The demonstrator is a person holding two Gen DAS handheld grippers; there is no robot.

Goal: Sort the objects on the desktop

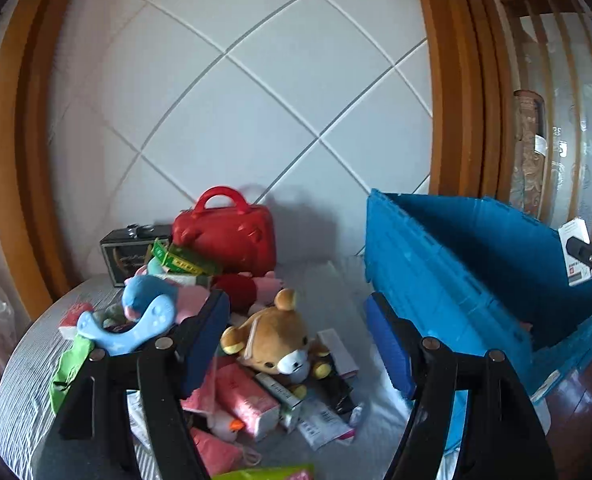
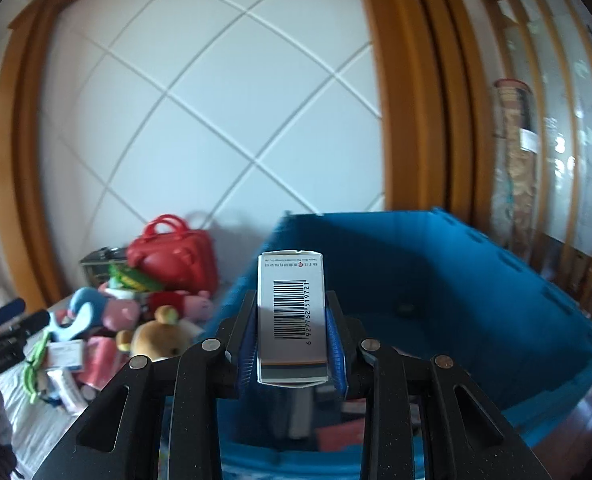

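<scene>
My right claw (image 2: 291, 334) is clamped on a white medicine box (image 2: 291, 312), barcode side facing me, held above the open blue crate (image 2: 476, 280) directly ahead and below. My left claw (image 1: 298, 320) is spread wide and holds nothing; just under and ahead of it lies a brown teddy bear (image 1: 273, 334) in the toy pile on the grey tablecloth (image 1: 336, 292). Beyond the bear sits a red handbag (image 1: 227, 232), with the blue crate to the right of that claw.

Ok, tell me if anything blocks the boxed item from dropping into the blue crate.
Nothing visible does. The right gripper holds the white box above the open blue crate, whose floor already holds a few items.
</scene>
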